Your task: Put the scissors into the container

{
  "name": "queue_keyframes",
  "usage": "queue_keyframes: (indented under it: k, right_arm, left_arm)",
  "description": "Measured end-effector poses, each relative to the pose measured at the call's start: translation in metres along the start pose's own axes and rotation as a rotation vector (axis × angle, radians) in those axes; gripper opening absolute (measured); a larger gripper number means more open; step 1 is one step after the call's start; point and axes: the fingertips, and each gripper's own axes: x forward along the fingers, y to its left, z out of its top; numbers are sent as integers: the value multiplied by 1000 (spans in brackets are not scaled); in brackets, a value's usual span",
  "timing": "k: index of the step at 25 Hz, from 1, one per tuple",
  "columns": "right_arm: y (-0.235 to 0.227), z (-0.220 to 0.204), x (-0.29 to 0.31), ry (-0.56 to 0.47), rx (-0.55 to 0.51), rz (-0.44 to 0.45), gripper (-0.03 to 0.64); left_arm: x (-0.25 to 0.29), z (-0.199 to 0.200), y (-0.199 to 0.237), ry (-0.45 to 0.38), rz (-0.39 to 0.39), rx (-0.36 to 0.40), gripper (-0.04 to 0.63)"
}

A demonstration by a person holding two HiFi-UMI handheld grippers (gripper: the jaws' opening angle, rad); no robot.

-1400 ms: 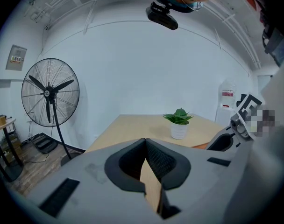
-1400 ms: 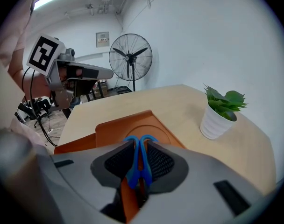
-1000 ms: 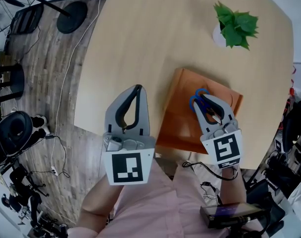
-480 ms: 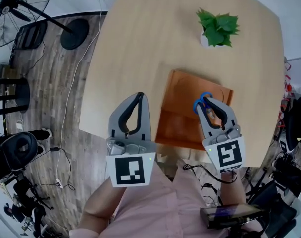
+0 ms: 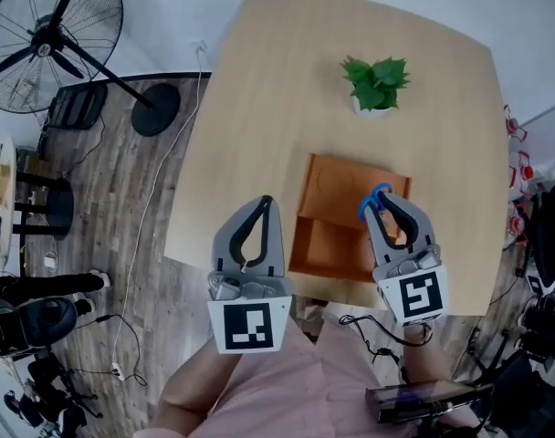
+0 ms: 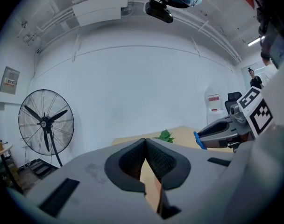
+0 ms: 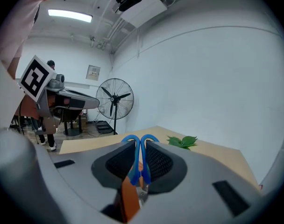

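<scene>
Your head camera looks steeply down on the table (image 5: 259,108). Those on your left gripper (image 5: 265,201) and right gripper (image 5: 385,194) sit close behind the jaws, facing level across it; all share the plant (image 5: 375,82) and fan (image 5: 49,36).

No legible text, brand or number found. The black-and-white square marker (image 5: 250,325) on the left hand-held gripper (image 5: 264,201) and the matching square marker (image 5: 412,297) on the right hand-held gripper (image 5: 384,193) carry coded patterns only, with no letters or digits. The grey wall panel (image 6: 10,80), far left, bears a small label, too small to read. The red label on the white upright unit (image 6: 213,104), far right, is unreadable.
</scene>
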Motion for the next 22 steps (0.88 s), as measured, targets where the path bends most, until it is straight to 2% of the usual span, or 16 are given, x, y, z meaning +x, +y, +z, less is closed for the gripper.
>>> queue_keyframes:
  k: [11,22]
  right_arm:
    - [10,63,-40,-144,-46,3,72]
    - [38,84,-69,-186,-88,49,72]
  left_arm:
    - [-37,44,-12,-119,35,0,5]
    - [-71,64,-14,-182,75,14,5]
